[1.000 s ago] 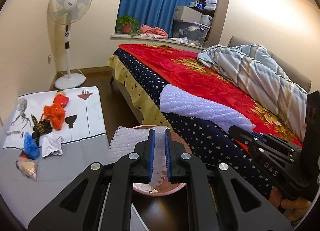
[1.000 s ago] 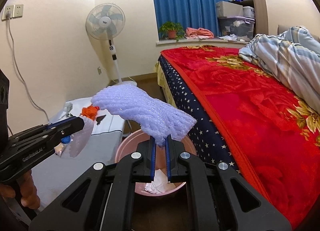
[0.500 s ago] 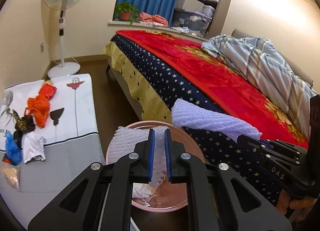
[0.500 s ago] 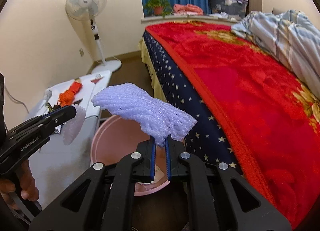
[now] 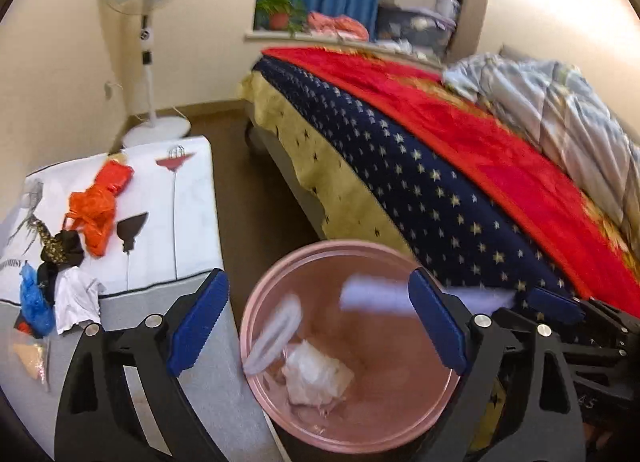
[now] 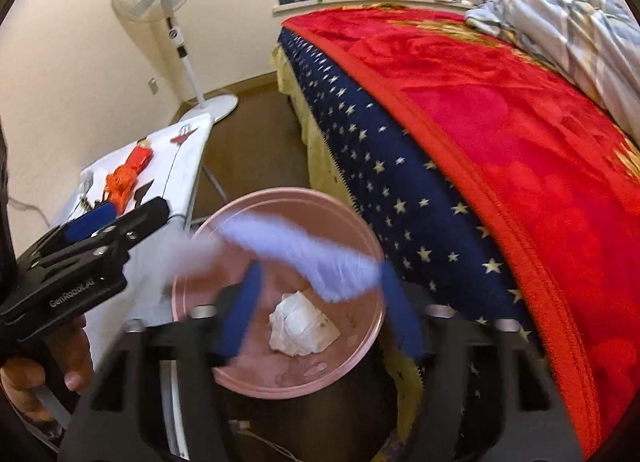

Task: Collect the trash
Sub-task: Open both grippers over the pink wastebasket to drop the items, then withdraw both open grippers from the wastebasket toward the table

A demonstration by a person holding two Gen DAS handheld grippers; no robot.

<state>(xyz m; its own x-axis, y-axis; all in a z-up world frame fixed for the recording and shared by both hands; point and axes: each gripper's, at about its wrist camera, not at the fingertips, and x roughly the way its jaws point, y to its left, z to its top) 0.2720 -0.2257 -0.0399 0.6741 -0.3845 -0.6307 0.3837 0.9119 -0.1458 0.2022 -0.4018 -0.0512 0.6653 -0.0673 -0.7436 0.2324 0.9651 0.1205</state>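
Note:
A pink bin (image 5: 352,434) stands on the floor between the bed and the table; it also shows in the right wrist view (image 6: 360,230). Crumpled white paper (image 5: 316,378) (image 6: 302,322) lies in it. My left gripper (image 5: 318,326) is wide open above the bin; a blurred white foam net (image 5: 276,336) falls from it. My right gripper (image 6: 320,302) is open over the bin; a blurred lilac foam net (image 6: 308,254) (image 5: 376,294) drops free between its fingers.
A table (image 5: 168,222) at the left carries an orange bag (image 5: 100,210), a blue wrapper (image 5: 34,302), white paper (image 5: 76,298) and dark scraps. A bed with a red blanket (image 5: 480,150) is at the right. A standing fan (image 5: 148,22) is behind.
Both grippers opened over the bin and let go of their foam nets, which now fall blurred into it. Both cameras tipped further down toward the bin.

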